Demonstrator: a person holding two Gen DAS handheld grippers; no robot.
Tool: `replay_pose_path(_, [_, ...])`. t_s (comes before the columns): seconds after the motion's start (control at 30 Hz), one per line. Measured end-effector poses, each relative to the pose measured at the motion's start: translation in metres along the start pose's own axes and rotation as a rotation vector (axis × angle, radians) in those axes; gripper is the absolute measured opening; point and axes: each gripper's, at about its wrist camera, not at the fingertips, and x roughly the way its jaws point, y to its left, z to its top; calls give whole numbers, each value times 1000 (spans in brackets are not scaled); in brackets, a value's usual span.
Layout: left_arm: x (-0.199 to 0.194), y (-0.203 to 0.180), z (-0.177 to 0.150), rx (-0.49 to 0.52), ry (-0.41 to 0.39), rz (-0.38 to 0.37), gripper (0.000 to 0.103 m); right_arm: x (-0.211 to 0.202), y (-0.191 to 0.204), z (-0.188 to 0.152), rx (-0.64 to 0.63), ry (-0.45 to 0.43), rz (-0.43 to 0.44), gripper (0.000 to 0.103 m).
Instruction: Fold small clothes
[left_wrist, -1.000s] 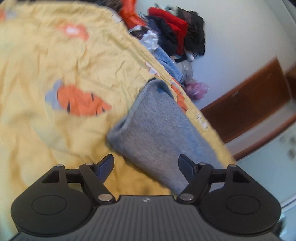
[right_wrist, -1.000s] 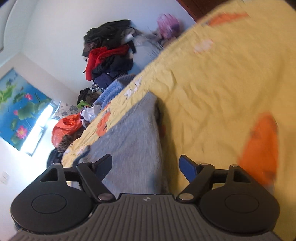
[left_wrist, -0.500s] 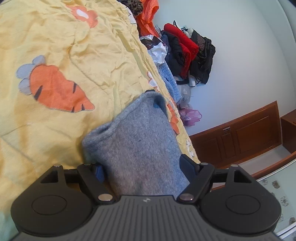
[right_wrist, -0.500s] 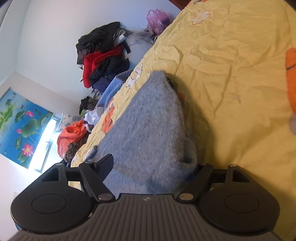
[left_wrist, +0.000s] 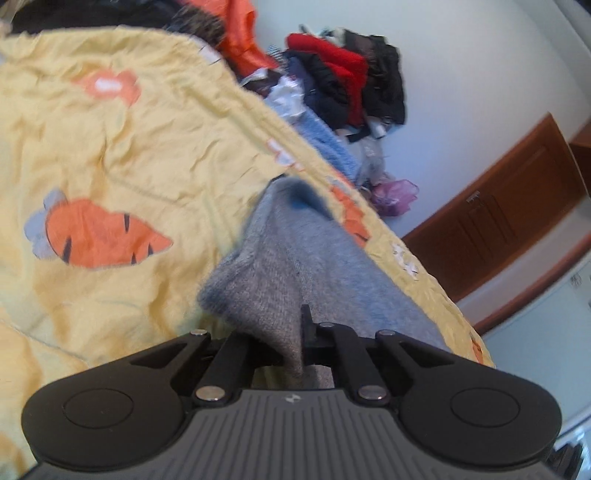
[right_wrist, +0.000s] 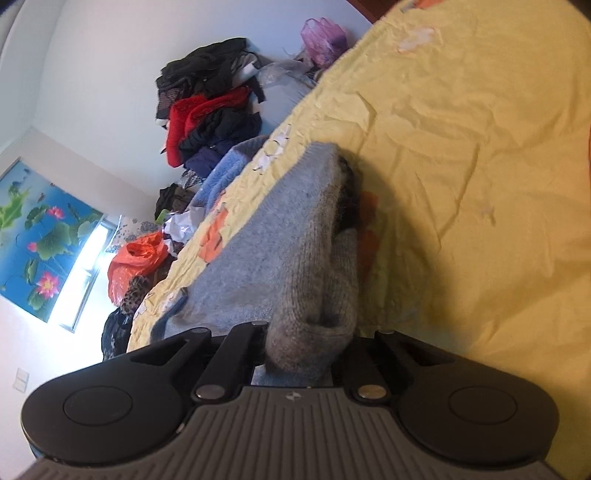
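A yellow sheet (left_wrist: 122, 155) with carrot prints covered the bed, and a clothes pile (right_wrist: 210, 114) sat against the wall beyond it. A grey knit (left_wrist: 295, 258) lay along the sheet's edge, stretching away from both tools. The left tool (left_wrist: 293, 343) was pinched on a fold of its near end; the right tool (right_wrist: 306, 350) was pinched on a bunched corner (right_wrist: 314, 314). The fabric hid the fingertips of both, and the left view was blurred.
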Motion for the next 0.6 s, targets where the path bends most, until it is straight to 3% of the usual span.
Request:
replay_pose_path(0.17, [-58, -2, -12, 54, 41, -49, 4, -57, 6, -11, -42, 38, 55, 14])
replay_pose_path(0.33, [-114, 18, -50, 66, 149, -39, 4, -121, -10, -48, -13, 108, 53, 14])
replay_pose_path(0.47, [-127, 29, -75, 126, 216, 9, 5, -139, -26, -87, -1, 158, -17, 15])
replay_pose_path(0.53, [-122, 29, -79, 199, 274, 57, 8, -139, -28, -97, -11, 162, -96, 25])
replay_pose_path(0.6, [-126, 24, -77, 310, 296, 111, 13, -148, -25, -94, -36, 140, -99, 32])
